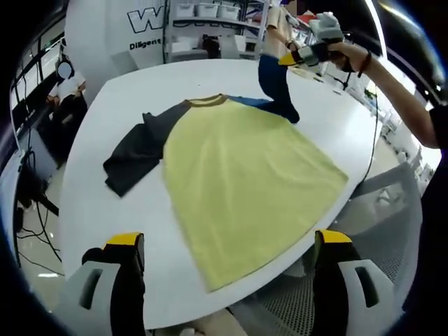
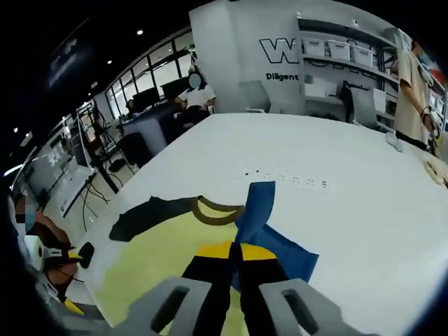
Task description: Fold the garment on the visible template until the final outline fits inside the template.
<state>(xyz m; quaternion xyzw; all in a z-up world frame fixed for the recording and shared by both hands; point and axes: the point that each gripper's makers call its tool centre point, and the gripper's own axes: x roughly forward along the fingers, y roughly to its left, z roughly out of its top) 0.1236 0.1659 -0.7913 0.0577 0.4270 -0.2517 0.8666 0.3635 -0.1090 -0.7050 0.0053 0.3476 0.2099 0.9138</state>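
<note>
A shirt with a yellow-green body (image 1: 238, 168) lies flat on the white table (image 1: 119, 210), its hem toward me. Its dark grey sleeve (image 1: 136, 150) is spread to the left. The blue sleeve (image 1: 275, 80) is lifted off the table, pinched by my right gripper (image 1: 292, 59), which a hand holds up at the far side. In the right gripper view the jaws (image 2: 234, 252) are shut on the blue sleeve (image 2: 255, 210), above the olive collar (image 2: 213, 210). My left gripper (image 1: 229, 240) hangs over the near table edge, jaws wide open with nothing between them.
The table's near edge cuts under the shirt hem, with a grey mesh chair (image 1: 392, 203) beyond it. A row of sockets (image 2: 287, 178) is set into the tabletop past the collar. Shelves with bins (image 2: 336, 49), a standing person (image 2: 413, 84) and seated people lie beyond the table.
</note>
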